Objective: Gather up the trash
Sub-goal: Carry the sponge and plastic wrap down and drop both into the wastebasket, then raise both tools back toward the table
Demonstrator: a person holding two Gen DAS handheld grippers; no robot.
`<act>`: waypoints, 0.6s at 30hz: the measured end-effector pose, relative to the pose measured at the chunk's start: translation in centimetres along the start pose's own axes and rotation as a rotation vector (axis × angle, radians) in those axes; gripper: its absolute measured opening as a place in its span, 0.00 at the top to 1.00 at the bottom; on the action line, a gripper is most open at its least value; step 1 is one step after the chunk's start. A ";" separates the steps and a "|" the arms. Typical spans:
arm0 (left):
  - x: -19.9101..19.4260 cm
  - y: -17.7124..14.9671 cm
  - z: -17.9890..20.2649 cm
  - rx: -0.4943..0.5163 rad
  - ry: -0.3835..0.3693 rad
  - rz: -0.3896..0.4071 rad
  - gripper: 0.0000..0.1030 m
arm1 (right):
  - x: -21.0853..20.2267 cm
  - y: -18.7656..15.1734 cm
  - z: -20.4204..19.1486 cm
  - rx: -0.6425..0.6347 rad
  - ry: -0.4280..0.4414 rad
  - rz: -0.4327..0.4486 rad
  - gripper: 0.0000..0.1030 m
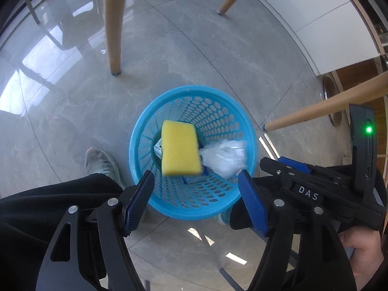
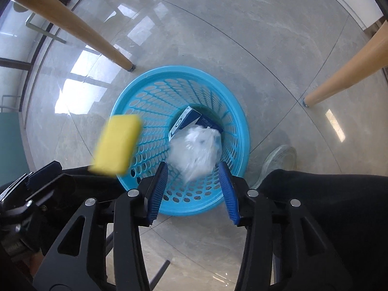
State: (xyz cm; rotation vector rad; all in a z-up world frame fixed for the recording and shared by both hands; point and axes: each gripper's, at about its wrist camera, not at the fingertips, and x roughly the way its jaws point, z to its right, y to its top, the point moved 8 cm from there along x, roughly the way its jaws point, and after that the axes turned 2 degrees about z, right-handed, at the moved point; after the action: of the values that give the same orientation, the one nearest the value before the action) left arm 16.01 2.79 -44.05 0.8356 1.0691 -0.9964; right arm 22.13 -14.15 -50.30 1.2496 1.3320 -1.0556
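Note:
A blue perforated basket [image 1: 232,111] [image 2: 150,92] stands on the floor below both grippers. A yellow sponge [image 1: 180,148] [image 2: 116,144] is in the air above it, blurred, free of both grippers. A crumpled clear plastic bag [image 1: 225,156] [image 2: 194,152] is also loose over the basket. A blue and white box [image 2: 185,120] lies inside. My left gripper [image 1: 196,184] is open and empty above the near rim. My right gripper [image 2: 192,177] is open and empty above the near rim; it also shows in the left wrist view [image 1: 291,167].
Wooden chair or table legs [image 1: 114,24] [image 1: 322,109] [image 2: 72,29] [image 2: 349,72] stand around the basket on a glossy grey tiled floor. The person's black-trousered legs and shoes [image 1: 101,162] [image 2: 281,160] are right beside the basket. A white cabinet [image 1: 315,19] is at the far right.

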 end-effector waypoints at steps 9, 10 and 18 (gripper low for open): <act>-0.3 0.4 -0.3 -0.007 0.028 0.009 0.33 | -0.3 -0.4 -0.4 -0.037 -0.031 0.001 0.60; -0.5 0.4 -0.4 -0.005 0.035 0.014 0.33 | -0.4 -0.4 -0.4 -0.043 -0.033 0.002 0.59; -2.4 0.1 -1.3 -0.025 0.039 0.031 0.33 | -3.0 -1.3 -1.6 -0.103 -0.008 0.030 0.53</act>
State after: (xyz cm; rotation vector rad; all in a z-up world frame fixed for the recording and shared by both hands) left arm 15.32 4.63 -42.10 0.8513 1.0965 -0.9421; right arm 20.63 -13.09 -47.17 1.1845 1.3407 -0.9585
